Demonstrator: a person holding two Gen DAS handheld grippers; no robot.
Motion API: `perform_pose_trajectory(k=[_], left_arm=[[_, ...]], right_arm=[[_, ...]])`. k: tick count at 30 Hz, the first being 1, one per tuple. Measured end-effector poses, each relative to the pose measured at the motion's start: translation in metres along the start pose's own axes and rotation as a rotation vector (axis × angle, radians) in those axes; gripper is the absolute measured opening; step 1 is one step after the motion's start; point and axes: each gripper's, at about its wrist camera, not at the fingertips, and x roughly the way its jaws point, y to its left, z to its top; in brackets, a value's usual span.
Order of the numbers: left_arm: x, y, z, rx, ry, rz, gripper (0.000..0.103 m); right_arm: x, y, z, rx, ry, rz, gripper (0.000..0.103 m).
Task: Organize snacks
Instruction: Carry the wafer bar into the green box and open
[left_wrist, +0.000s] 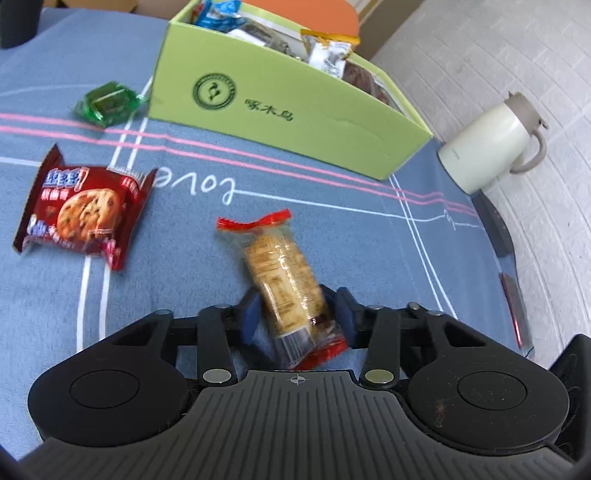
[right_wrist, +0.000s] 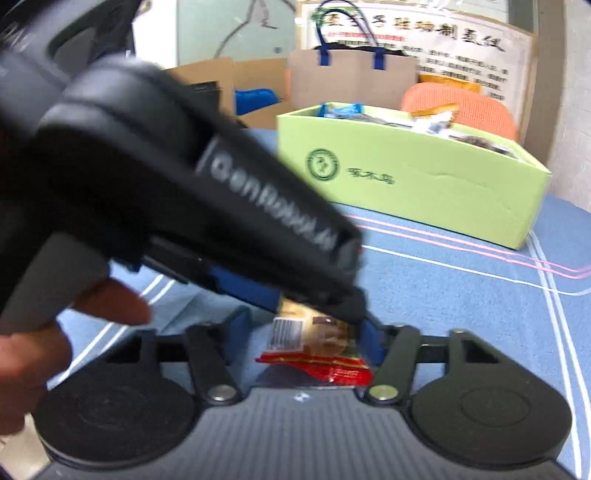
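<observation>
My left gripper (left_wrist: 295, 317) pinches a clear snack packet with red ends (left_wrist: 284, 280) across its lower half, and my right gripper (right_wrist: 306, 339) closes on the same packet from the other side, its blue pads against the wrapper just above the red end seam. The packet sits low over the blue tablecloth (left_wrist: 332, 236), in front of the green box (left_wrist: 295, 122) full of snacks. A red cookie packet (left_wrist: 85, 210) and a green candy (left_wrist: 107, 103) lie apart on the cloth to the left.
</observation>
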Motion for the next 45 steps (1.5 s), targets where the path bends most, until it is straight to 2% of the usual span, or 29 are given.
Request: perform_pose_trajectory(k=[4,7,12,15,20,24,26,28,31,34,35,36,37,39,41,43,45], left_arm=[[-0.019,-0.005,0.003,-0.003,-0.042,-0.047,0.01],[-0.037,-0.018,0.02,0.026,-0.105,-0.076,0.01],[-0.051,-0.036,0.089,0.057,-0.207,-0.11,0.01],[-0.044,-0.044,0.136,0.06,-0.238,-0.102,0.007],[-0.009,-0.051,0.191,0.087,-0.242,-0.042,0.007],[0.036,-0.05,0.217,0.119,-0.19,0.027,0.007],[0.061,-0.041,0.225,0.117,-0.147,0.047,0.011],[0.082,-0.031,0.227,0.102,-0.115,0.045,0.025],[0.086,-0.021,0.227,0.082,-0.108,-0.023,0.034],[0.061,-0.018,0.22,0.107,-0.152,-0.074,0.037],[0.047,-0.018,0.216,0.127,-0.184,-0.087,0.038],[0.031,-0.018,0.211,0.145,-0.218,-0.097,0.047],[0.014,-0.015,0.205,0.163,-0.256,-0.104,0.056],[-0.017,-0.007,0.191,0.176,-0.316,-0.088,0.061],[-0.042,0.007,0.175,0.181,-0.351,-0.065,0.061],[-0.06,0.027,0.156,0.163,-0.36,-0.029,0.065],[-0.072,0.05,0.131,0.134,-0.358,0.039,0.065]], right_arm=[[-0.023,0.002,0.01,-0.021,-0.059,-0.023,0.056],[-0.033,-0.002,0.034,-0.049,-0.126,-0.046,0.058],[-0.02,-0.022,0.096,-0.108,-0.235,-0.075,0.058],[0.005,-0.043,0.135,-0.112,-0.25,-0.065,0.058],[0.054,-0.071,0.17,-0.125,-0.203,-0.052,0.058],[0.1,-0.089,0.177,-0.113,-0.113,-0.034,0.061],[0.122,-0.101,0.181,-0.097,-0.071,-0.008,0.065],[0.133,-0.108,0.181,-0.075,-0.039,0.002,0.069],[0.131,-0.114,0.18,-0.075,-0.055,0.013,0.075],[0.102,-0.109,0.174,-0.061,-0.143,-0.012,0.079],[0.087,-0.105,0.171,-0.07,-0.185,-0.031,0.084],[0.074,-0.098,0.166,-0.076,-0.223,-0.048,0.091],[0.065,-0.097,0.169,-0.079,-0.26,-0.063,0.094],[0.037,-0.077,0.153,-0.095,-0.305,-0.051,0.094],[0.026,-0.057,0.141,-0.103,-0.32,-0.005,0.094],[0.026,-0.03,0.13,-0.113,-0.285,0.069,0.094],[0.038,-0.002,0.11,-0.117,-0.218,0.149,0.094]])
